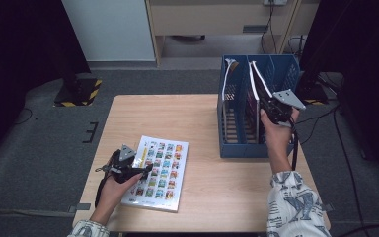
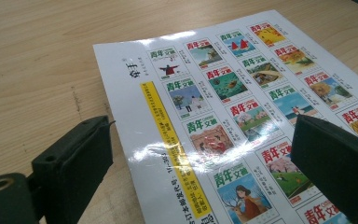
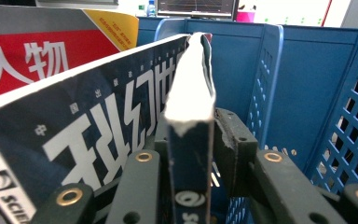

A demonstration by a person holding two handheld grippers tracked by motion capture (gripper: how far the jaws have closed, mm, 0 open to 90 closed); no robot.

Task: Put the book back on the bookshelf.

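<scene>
left gripper over magazine on table, right gripper at dark book in blue file rack

Left gripper [image 1: 143,172] hovers at the near-left edge of the flat magazine [image 1: 159,172], jaws wide apart and released, one jaw over bare table [image 1: 143,118] just beside the magazine's spine edge, the other over its cover grid of small pictures; nothing gripped. Magazine lies face up well left of the blue file rack [image 1: 237,148], nearer the person. Right gripper [image 1: 269,104] is at the rack's right compartment, jaws either side of the spine of a dark blue book [image 3: 189,154] standing upright in the rack; jaws narrow, but whether the pads press the book can't be told, a small gap seems to show on one side. A red-covered magazine [image 3: 32,58] stands behind the book in the rack
</scene>
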